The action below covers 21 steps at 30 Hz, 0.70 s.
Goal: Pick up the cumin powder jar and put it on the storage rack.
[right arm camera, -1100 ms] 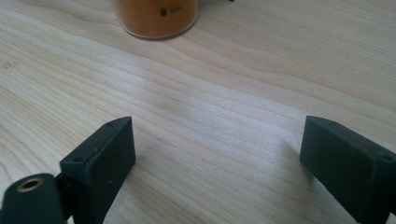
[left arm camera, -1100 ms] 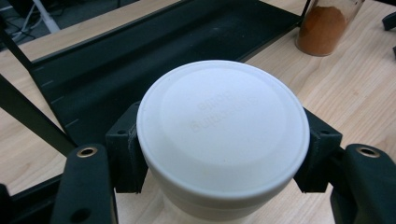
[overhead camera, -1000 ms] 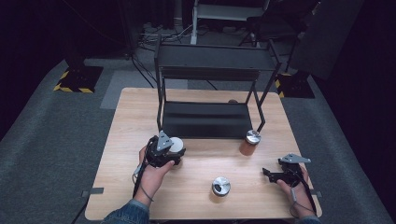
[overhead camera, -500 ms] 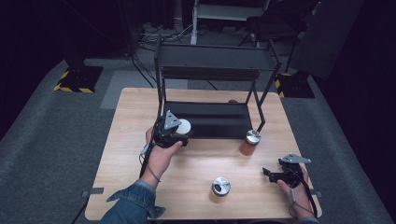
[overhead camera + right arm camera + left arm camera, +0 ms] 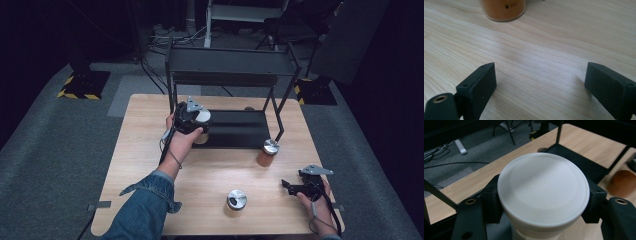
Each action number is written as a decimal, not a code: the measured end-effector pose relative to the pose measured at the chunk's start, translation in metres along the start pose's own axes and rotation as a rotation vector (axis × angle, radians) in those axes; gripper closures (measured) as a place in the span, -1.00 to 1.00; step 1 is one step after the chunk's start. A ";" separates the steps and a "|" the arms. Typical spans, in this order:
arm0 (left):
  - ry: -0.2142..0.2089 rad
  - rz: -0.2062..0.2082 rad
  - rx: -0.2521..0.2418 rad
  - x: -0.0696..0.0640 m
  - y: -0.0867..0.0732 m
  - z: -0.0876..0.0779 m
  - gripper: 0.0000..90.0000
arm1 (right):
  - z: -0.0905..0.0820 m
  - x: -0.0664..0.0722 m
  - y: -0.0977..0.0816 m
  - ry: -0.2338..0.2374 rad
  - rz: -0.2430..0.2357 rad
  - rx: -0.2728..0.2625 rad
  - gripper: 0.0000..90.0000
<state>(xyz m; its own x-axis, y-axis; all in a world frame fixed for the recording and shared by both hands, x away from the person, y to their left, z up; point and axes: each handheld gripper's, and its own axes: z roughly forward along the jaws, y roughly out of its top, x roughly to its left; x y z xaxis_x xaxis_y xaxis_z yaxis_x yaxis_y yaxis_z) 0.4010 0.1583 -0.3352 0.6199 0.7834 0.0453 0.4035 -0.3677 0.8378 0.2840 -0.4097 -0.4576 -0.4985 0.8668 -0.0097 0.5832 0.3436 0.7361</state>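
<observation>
Clamped in my left gripper (image 5: 196, 120) is a white round-lidded plastic jar (image 5: 543, 192), both black jaws pressing its sides just under the lid. I hold it off the surface, at the front left corner of a black metal two-tier rack (image 5: 227, 62), beside the rack's front left post and over the edge of its low black shelf. My right gripper (image 5: 539, 85) rests on the surface near the right front corner, jaws wide apart with bare wood between them.

Near the rack's right front leg stands a brown-filled glass jar with a silver lid (image 5: 267, 153); the right gripper view catches its orange-brown base ahead of the jaws. A second, shorter jar with a silver lid (image 5: 235, 200) stands towards the front edge, between my two hands and apart from both.

All of it sits on a pale, light-grained wooden surface (image 5: 145, 150), on grey carpet in a dark room with cables on the floor and yellow-black striped blocks at the sides.

White lid: smooth, matt, with a shallow raised rim and faint embossed lettering I cannot read.
</observation>
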 end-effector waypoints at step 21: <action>0.056 -0.084 0.060 0.011 -0.018 0.037 -0.26 | 0.000 -0.004 0.000 0.016 -0.014 0.000 -0.79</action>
<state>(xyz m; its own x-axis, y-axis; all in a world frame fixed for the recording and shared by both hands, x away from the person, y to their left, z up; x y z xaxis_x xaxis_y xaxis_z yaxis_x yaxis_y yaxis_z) 0.4258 0.1553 -0.3697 0.5445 0.8387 0.0082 0.4927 -0.3277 0.8062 0.2862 -0.4136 -0.4576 -0.5168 0.8560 -0.0090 0.5762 0.3556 0.7359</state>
